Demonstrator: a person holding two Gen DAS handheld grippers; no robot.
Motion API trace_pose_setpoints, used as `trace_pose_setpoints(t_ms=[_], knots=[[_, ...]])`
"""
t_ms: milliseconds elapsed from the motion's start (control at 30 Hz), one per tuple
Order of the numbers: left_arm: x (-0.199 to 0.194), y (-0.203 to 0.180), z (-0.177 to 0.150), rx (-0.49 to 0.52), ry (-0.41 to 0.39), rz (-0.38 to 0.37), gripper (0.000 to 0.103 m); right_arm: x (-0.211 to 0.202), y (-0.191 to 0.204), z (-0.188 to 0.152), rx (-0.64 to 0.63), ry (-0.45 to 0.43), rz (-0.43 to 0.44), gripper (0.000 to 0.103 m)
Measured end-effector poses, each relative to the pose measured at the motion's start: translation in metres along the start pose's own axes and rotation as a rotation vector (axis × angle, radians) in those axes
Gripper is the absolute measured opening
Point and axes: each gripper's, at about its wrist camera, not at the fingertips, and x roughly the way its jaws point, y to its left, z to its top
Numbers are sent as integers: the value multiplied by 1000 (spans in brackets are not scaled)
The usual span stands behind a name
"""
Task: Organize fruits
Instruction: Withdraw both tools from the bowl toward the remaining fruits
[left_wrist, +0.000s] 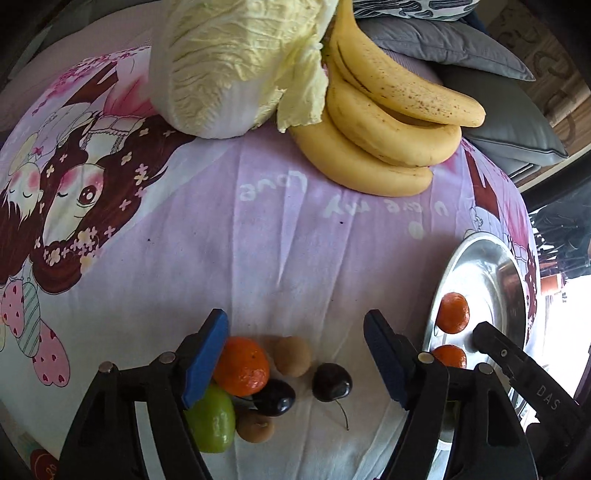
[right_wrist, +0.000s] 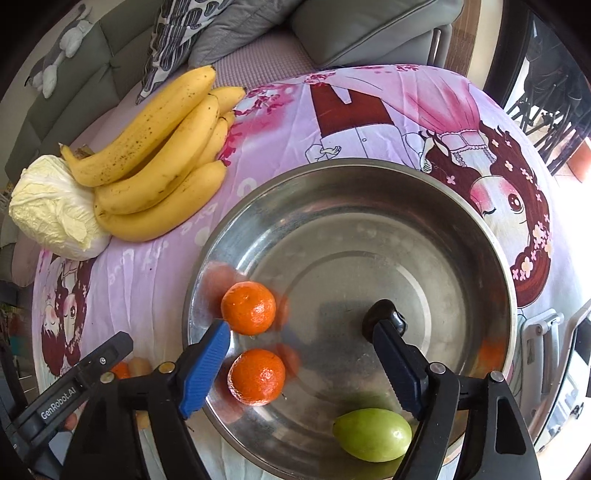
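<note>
Left gripper (left_wrist: 295, 354) angled steeply down over loose fruit, jaws apart, right gripper (right_wrist: 301, 363) likewise over bowl (right_wrist: 369, 177), jaws apart and empty, green fruit (right_wrist: 372, 435) lying crosswise.

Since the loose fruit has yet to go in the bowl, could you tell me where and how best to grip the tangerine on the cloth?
Grip the tangerine across its round middle, coming from above. The green fruit and a dark cherry crowd its near side, so set the open left gripper fingers on its left and right flanks.
</note>
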Motion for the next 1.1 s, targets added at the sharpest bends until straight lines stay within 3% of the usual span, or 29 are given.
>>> trace_pose_setpoints(t_ms=[300,400,467,900,1100], knots=[[6,3,-1,-6,2,8,81,5,12,-2,-38,13,-1,85],[7,0,-4,6,-13,27,93,6,10,-2,-30,15,2,98],[7,-2,-5,15,-24,52,94,6,9,-1,-27,11,-1,103],[15,0,-10,20,-24,120,95,9,0,1,10,19,1,103],[8,7,-9,23,-42,110,95,4,8,0,-4,-9,18,103]])
